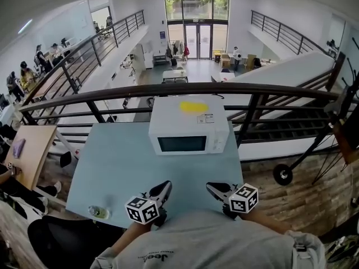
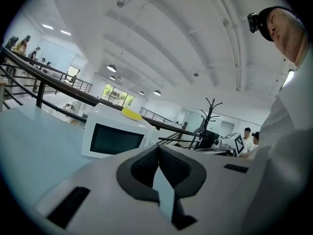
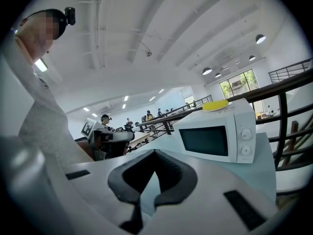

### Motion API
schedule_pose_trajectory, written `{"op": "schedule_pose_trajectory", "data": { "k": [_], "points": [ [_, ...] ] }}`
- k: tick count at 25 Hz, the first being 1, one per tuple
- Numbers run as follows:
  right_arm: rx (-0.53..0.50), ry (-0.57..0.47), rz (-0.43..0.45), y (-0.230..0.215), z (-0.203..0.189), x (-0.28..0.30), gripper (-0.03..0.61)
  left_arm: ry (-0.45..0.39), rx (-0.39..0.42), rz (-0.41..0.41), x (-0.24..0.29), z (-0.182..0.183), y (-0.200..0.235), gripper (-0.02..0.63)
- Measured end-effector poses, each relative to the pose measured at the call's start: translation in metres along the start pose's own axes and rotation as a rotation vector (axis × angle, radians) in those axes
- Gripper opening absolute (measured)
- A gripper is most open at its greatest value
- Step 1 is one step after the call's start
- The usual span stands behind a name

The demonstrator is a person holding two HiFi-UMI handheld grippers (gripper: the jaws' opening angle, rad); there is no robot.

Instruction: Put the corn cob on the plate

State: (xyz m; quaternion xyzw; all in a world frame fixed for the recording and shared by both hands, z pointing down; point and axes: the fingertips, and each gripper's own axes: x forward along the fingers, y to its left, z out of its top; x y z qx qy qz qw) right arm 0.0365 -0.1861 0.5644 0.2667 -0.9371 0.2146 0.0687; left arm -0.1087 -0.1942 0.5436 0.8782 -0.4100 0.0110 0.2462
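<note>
I am inspecting the white microwave (image 1: 189,129); it is standing on the light-blue table (image 1: 112,167) with its door shut and its dark window facing me. The yellow plate (image 1: 193,106) is lying on the microwave's roof; no view is showing me the corn cob, so I cannot tell where it is.

The left gripper (image 1: 164,187) is being held in front of the microwave, at the table's near edge, left of the door's middle. Its jaws are meeting at the tips with nothing between them; the left gripper view is confirming this.

The right gripper (image 1: 212,188) is being held in front of the microwave too, nearer the side with the two control knobs (image 3: 246,133). Its jaws are likewise pressing together at the tips and carrying nothing.

Both grippers are pointing toward the microwave; both are standing well apart from it and from the plate.

A clear bottle (image 1: 99,211) is sitting at the table's near corner, far to the left of the microwave and left of the left gripper. A dark railing (image 1: 168,89) is running behind the microwave.
</note>
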Motion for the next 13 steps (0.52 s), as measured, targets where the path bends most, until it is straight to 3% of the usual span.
{"op": "schedule_pose_trajectory", "data": {
  "k": [13],
  "points": [
    [-0.009,-0.038,-0.017,-0.007,0.012,-0.006,0.015,-0.001,0.0,0.004,-0.002,0.0,0.001,0.018]
  ]
}}
